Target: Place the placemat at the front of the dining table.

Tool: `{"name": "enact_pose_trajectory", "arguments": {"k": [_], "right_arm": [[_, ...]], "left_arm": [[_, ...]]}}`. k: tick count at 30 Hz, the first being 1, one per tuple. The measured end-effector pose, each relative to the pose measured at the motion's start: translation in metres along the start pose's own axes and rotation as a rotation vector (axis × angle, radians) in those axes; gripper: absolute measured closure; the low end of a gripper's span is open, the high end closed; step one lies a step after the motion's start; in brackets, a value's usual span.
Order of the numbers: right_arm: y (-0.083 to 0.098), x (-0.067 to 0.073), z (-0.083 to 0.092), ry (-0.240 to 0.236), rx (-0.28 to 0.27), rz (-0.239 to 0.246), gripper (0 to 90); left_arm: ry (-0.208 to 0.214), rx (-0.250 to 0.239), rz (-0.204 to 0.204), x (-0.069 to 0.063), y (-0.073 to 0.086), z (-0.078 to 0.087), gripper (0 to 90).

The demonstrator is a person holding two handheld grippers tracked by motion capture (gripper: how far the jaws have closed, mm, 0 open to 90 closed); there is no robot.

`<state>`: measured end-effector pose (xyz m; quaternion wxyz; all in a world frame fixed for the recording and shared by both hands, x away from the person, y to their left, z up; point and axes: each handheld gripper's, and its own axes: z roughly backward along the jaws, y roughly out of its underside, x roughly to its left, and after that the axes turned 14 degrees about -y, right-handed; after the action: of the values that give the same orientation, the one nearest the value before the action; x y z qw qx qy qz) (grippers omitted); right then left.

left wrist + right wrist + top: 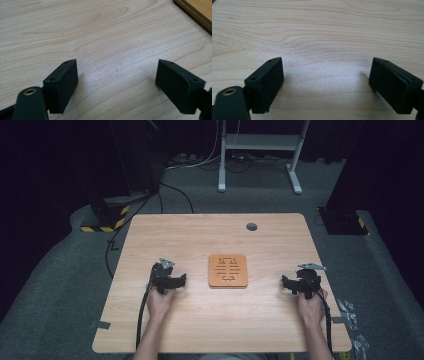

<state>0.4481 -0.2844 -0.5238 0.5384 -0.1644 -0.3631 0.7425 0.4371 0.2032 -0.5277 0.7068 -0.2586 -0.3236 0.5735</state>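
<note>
An orange-brown square board (228, 270) with cut-out shapes lies flat in the middle of the wooden table (210, 315). My left gripper (176, 281) rests on the table to the left of the board, held by a hand, open with nothing between its jaws. In the left gripper view the left gripper (116, 75) stands wide over bare wood, and a corner of the board (197, 10) shows at the top right. My right gripper (289, 284) sits to the right of the board, also open and empty. Bare tabletop lies under the right gripper (327, 75).
A round cable hole (251, 226) sits near the table's far edge. Beyond the table stand a white metal frame (260, 150) and cables on the grey floor. Black-and-yellow striped bases (107, 220) flank the far left corner.
</note>
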Motion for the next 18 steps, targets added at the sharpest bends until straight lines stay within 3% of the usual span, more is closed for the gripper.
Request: {"name": "enact_pose_trajectory", "arguments": {"k": [12, 18], "right_arm": [[0.0002, -0.0011, -0.0005, 0.011, 0.000, 0.011, 10.6], [-0.0006, 0.0011, -0.0009, 0.012, 0.003, -0.009, 10.2]], "left_arm": [[0.001, 0.000, 0.002, 0.0001, 0.0000, 0.0001, 18.4], [0.003, -0.001, 0.000, 0.0009, 0.0005, 0.0005, 18.6]]}}
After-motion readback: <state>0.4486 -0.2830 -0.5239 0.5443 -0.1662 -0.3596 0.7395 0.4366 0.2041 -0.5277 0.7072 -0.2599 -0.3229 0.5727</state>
